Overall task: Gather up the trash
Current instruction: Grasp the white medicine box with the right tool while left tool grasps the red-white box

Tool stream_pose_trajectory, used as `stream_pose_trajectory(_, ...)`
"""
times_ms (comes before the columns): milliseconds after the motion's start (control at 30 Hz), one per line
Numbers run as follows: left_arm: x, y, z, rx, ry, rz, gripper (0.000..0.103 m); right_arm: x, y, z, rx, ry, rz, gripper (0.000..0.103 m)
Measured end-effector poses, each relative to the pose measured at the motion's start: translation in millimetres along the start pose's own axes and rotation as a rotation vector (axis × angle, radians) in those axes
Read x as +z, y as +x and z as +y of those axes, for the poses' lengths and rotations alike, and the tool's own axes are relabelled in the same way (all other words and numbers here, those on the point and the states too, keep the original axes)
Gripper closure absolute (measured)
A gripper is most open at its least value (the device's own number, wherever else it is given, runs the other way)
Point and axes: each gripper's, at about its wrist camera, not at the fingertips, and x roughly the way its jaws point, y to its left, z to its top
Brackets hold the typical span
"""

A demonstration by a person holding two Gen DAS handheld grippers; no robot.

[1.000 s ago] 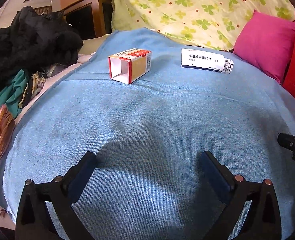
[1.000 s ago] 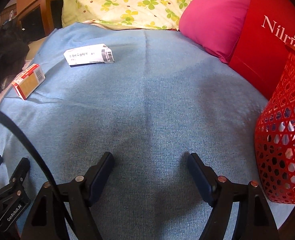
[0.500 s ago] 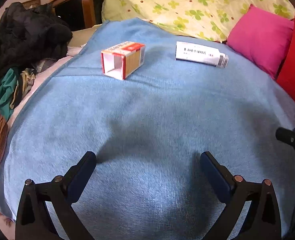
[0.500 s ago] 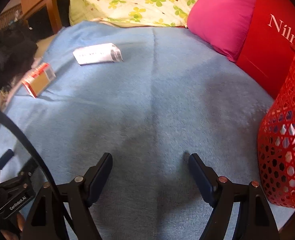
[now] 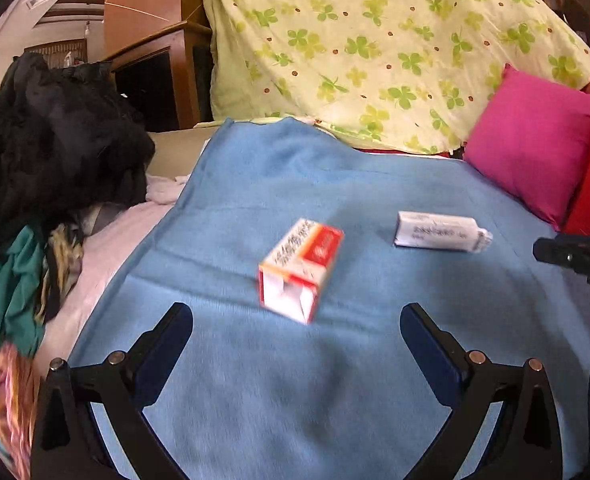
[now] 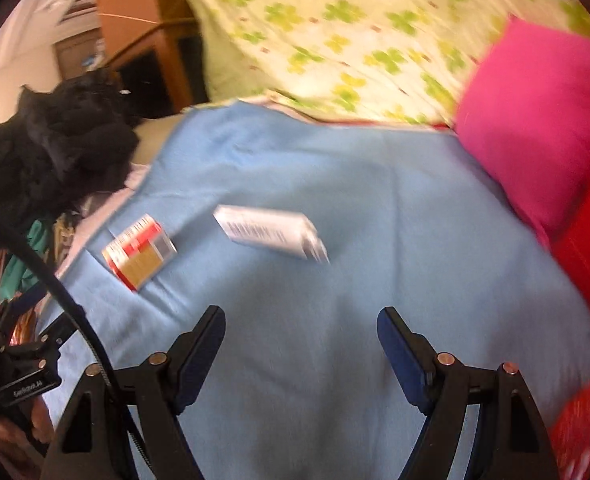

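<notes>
Two boxes, a red box (image 5: 301,268) and a white box (image 5: 439,234), lay apart on the blanket (image 5: 295,380); left gripper (image 5: 295,332) and right gripper (image 6: 301,332) were spread, empty.

Each camera sits on a gripper, low over the blue blanket (image 5: 295,400), and looks forward along its two fingers toward the far flowered sheet (image 5: 395,52). The left view is close to the red box (image 5: 301,268). The right view looks from farther right. Both views share the red box (image 6: 139,258), the white box (image 6: 271,232), and the pink pillow (image 6: 535,120).
</notes>
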Motion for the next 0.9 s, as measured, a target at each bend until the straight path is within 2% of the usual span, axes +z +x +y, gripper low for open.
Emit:
stream_pose_trajectory(167,16.1,31.0,13.1,-0.047,-0.046,0.010,0.000,31.7,30.5,1.3,0.051,-0.070,-0.020,0.022)
stream_pose_trajectory(267,20.8,51.6,13.9,-0.070,-0.035,0.047,0.000,46.1,45.8,3.4,0.064,-0.107,-0.035,0.022)
stream_pose_trajectory(367,22.0,66.8,14.2,-0.092,-0.041,0.085,0.000,56.4,63.0,3.6,0.101,-0.140,-0.021,0.022)
stream_pose_trajectory(433,24.4,68.6,13.8,-0.107,-0.039,0.083,0.000,61.1,74.9,5.2,0.130,-0.164,0.002,0.022)
stream_pose_trajectory(533,26.8,72.6,14.7,-0.144,-0.038,0.095,0.000,62.9,90.9,10.0,0.151,-0.218,0.039,0.022)
stream_pose_trajectory(633,25.8,80.8,19.2,-0.121,-0.033,0.129,0.000,62.5,108.1,14.6,0.129,-0.259,0.056,0.022)
stream_pose_trajectory(800,23.7,94.1,29.1,-0.122,-0.082,0.187,0.000,54.8,130.9,16.0,0.120,-0.288,0.081,0.022)
stream_pose_trajectory(833,23.6,95.2,30.2,-0.124,-0.090,0.190,0.000,54.1,133.2,15.0,0.129,-0.281,0.086,0.023)
stream_pose_trajectory(867,23.6,95.7,30.5,-0.120,-0.094,0.190,0.001,51.9,135.8,14.0,0.140,-0.258,0.090,0.034)
stream_pose_trajectory(900,23.4,96.0,30.5,-0.121,-0.095,0.192,0.007,51.0,136.7,12.6,0.153,-0.243,0.093,0.042)
